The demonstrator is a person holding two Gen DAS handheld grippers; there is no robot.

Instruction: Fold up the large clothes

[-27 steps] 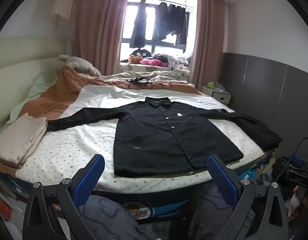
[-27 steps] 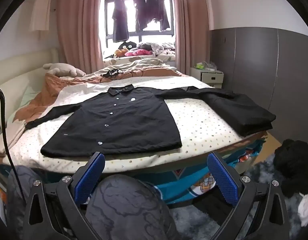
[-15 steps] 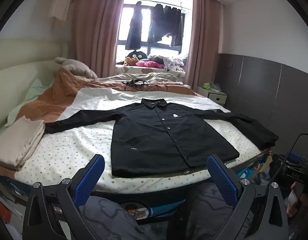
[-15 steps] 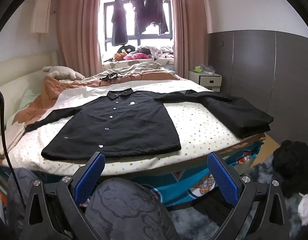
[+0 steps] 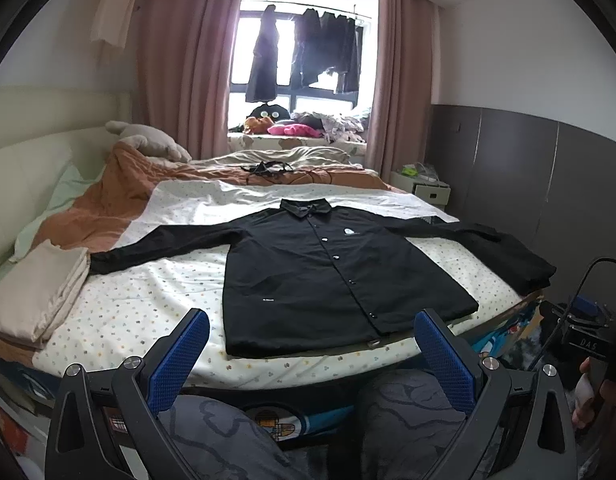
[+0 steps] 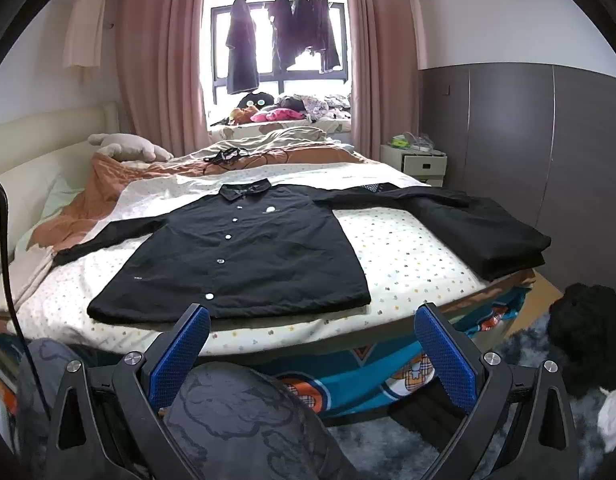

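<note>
Black shirt (image 5: 332, 268) is the garment to be folded, and neither tool touches it yet. The left gripper (image 5: 311, 354) has its blue-padded fingers (image 5: 179, 354) spread wide with nothing between them, held low over the person's knees and short of the shirt's hem. The right gripper (image 6: 311, 354) is the same: pads (image 6: 444, 354) wide apart, empty, hanging below the near edge of the bed (image 6: 408, 256).

Outward from the fingers, the shirt lies buttoned and face up on the dotted sheet, collar (image 5: 305, 207) away from the person and hem nearest them, both sleeves stretched out to the sides. Left of the shirt, the sleeve end reaches toward a stack of beige linen (image 5: 35, 288) and seems to touch or nearly touch it. Right of the shirt, the other sleeve runs toward a folded dark garment (image 6: 484, 236) at the bed's corner; whether it lies on top of that garment cannot be told.

The risks come from those neighbours and from the cloth itself. A pinch at the right sleeve could catch the dark garment too, since black on black hides the boundary. A grip through one layer only would let the back drag and wrinkle. Pulling the hem toward the person could slide the shirt off the bed's edge.
</note>
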